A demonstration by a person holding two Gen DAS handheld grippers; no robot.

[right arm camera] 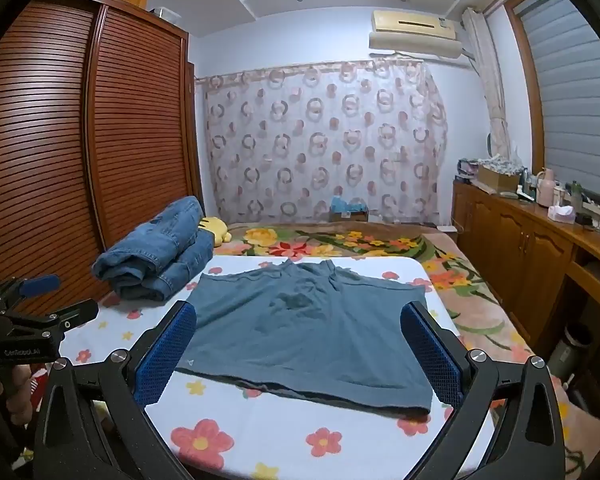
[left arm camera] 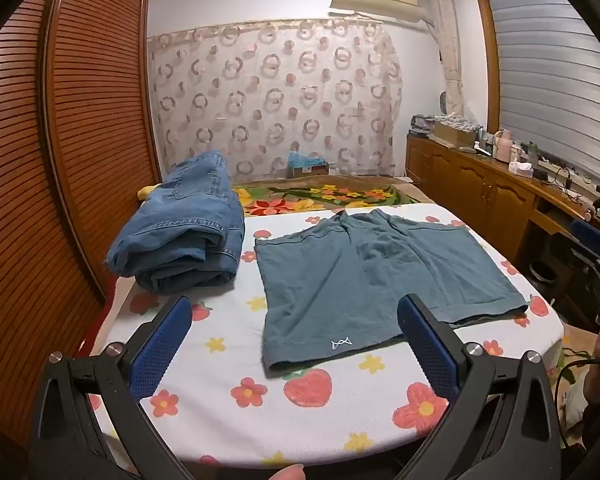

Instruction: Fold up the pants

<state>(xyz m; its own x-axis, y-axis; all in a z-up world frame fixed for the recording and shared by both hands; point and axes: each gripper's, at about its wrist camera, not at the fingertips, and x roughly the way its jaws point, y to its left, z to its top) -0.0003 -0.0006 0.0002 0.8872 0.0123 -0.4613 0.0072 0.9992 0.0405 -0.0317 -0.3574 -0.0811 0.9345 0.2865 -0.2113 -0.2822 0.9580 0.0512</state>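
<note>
Teal shorts (left arm camera: 376, 276) lie spread flat on the white flower-print table cover (left arm camera: 300, 412), waistband far, leg hems near. They also show in the right wrist view (right arm camera: 308, 332). My left gripper (left arm camera: 296, 316) is open and empty, held above the near left leg hem. My right gripper (right arm camera: 300, 320) is open and empty, held above the near edge of the shorts. The left gripper also shows at the left edge of the right wrist view (right arm camera: 40, 300).
A stack of folded blue jeans (left arm camera: 188, 228) sits at the table's far left, also in the right wrist view (right arm camera: 156, 256). A slatted wooden wardrobe (left arm camera: 60, 140) stands at the left. Wooden cabinets (left arm camera: 480, 188) with clutter line the right wall. A floral rug (right arm camera: 380, 244) lies beyond.
</note>
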